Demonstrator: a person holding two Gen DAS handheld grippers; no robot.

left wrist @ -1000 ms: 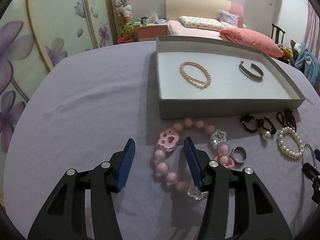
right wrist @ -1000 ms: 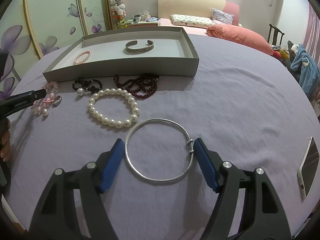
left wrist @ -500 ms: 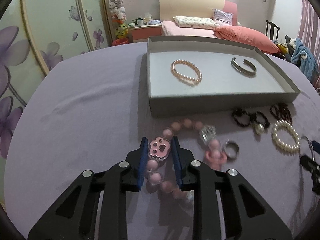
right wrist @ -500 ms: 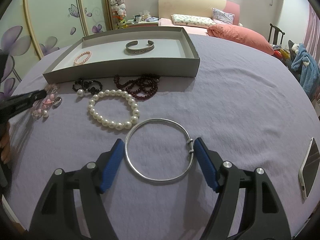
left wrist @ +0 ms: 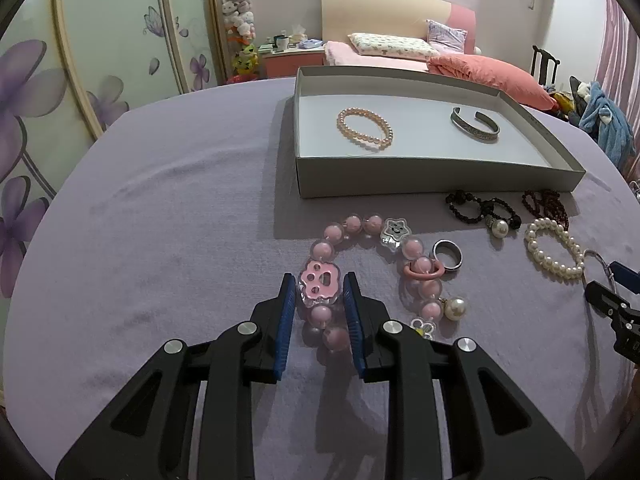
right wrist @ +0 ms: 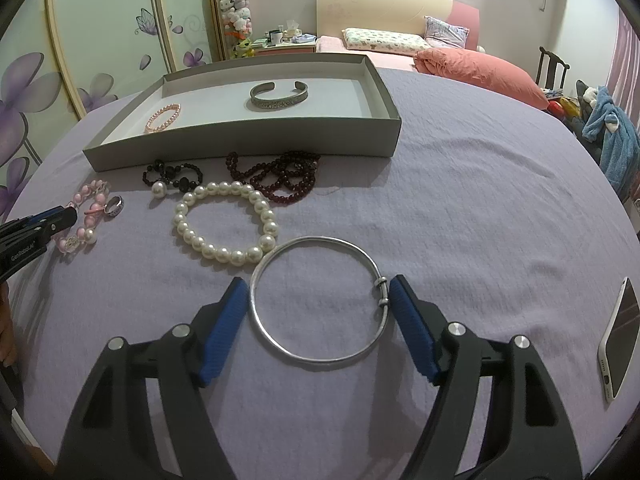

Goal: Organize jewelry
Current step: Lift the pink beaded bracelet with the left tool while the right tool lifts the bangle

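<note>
- Left wrist view: left gripper [left wrist: 319,294] clenched on the pink paw-shaped charm [left wrist: 319,285] of the chunky pink bead bracelet [left wrist: 422,276], low over the lilac worktop [left wrist: 160,220]; shallow grey cardboard tray [left wrist: 400,171] lies straight ahead, beyond it.
- Right wrist view: right gripper [right wrist: 318,304] released, fingers straddling the thin silver wire bangle [right wrist: 320,302], which lies flat; the tray is ahead-left.

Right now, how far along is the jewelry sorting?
Done: the small pink bracelet and silver cuff lie in the gray tray. In hand: the left tongs pinch the pink charm bracelet; the right tongs straddle the silver bangle, open. Left: ring, pearl bracelet, black beads and dark red beads.
</note>
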